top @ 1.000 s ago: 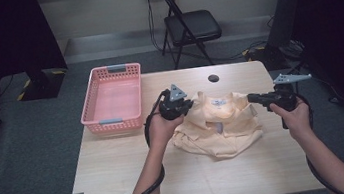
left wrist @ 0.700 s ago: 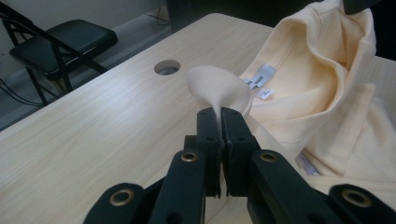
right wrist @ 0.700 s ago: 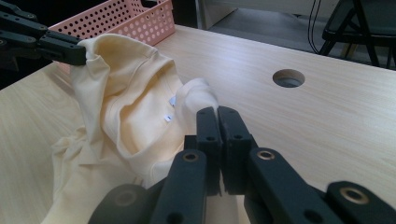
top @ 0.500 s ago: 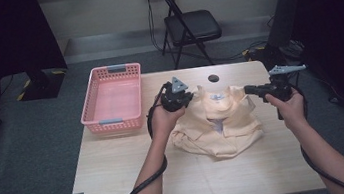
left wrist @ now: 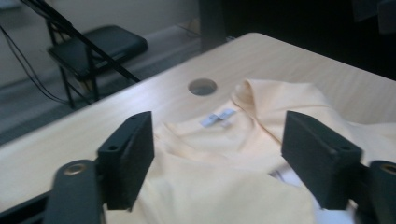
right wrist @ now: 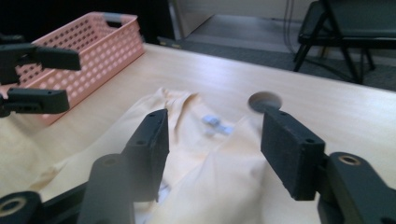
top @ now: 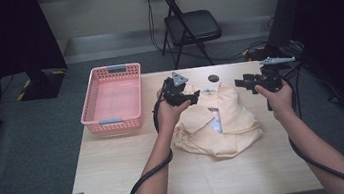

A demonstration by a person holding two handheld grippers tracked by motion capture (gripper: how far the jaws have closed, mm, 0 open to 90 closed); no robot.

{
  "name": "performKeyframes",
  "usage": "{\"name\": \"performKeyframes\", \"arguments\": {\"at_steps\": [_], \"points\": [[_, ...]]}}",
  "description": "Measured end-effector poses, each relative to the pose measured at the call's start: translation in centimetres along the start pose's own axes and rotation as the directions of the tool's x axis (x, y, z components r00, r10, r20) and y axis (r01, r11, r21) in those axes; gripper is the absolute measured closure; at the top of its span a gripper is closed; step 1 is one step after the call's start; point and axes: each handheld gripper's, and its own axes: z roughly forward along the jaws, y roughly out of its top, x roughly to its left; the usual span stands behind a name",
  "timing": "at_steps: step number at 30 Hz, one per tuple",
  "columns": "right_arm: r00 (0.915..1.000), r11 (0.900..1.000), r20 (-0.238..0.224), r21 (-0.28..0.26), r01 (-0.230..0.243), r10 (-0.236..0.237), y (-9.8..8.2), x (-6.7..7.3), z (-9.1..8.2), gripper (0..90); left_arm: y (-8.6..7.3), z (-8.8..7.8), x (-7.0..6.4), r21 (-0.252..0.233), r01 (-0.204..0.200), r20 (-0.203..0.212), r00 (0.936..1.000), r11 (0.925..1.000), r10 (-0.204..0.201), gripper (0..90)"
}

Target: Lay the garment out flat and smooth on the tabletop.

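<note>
Pale yellow fabric, a T-shirt (top: 216, 121), lies in a loose heap at the middle of the light wooden surface (top: 121, 184), its neckline and white label (left wrist: 218, 117) turned toward the far edge, near the round cable hole (top: 214, 78).

Status of the work, as judged from the present layout:
- Folding is at an early stage. The garment is bunched, with one panel turned over another and a white patch, possibly a print or lining, exposed at the centre. No flat, squared fold is present.
- The pink plastic basket (top: 112, 100) stands at the left of the surface, well apart from the shirt, and contains nothing. If the basket is the destination, that transfer is not yet done.

Claw states:
- Left claw (top: 191, 94): jaws spread wide, holding nothing. In the left gripper view the jaws straddle the collar region with cloth visible between and below them, apparently just above it.
- Right claw (top: 241, 81): jaws spread wide, holding nothing. It hovers at the far right corner of the shirt, above the surface; the right gripper view looks across the neckline toward the basket.

Remaining work, by estimate: take hold of the collar or shoulder edges, spread the shirt flat, fold it, then deposit it.
</note>
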Motion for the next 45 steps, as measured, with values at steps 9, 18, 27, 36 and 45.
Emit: {"name": "performKeyframes", "arguments": {"at_steps": [9,18,27,36,45], "points": [[0.9985,0.999,-0.013,0.003,0.052,-0.052,-2.7,2.8,-1.5,25.5,-2.0,-2.0,-2.2,0.026,0.017,0.07,0.9974,0.9995,-0.019,15.6],[0.9944,0.994,-0.026,0.044,0.103,-0.102,-5.3,4.5,-2.8,20.5,-3.9,-3.7,-3.9,0.041,0.014,0.118,0.9929,0.9991,-0.019,15.6],[0.9919,0.99,-0.033,0.062,0.124,-0.122,-7.8,4.8,-4.1,18.1,-6.2,-4.9,-5.0,0.046,0.005,0.156,0.9877,0.9989,-0.012,15.5],[0.9891,0.985,-0.03,0.096,0.146,-0.144,-11.1,4.7,-5.2,17.8,-9.0,-5.7,-5.8,0.069,-0.012,0.184,0.983,0.9976,-0.001,15.5],[0.9861,0.977,-0.018,0.133,0.166,-0.165,-13.9,5.1,-5.6,13.3,-11.8,-6.6,-6.3,0.108,-0.048,0.197,0.98,0.9929,0.026,15.6]]}}
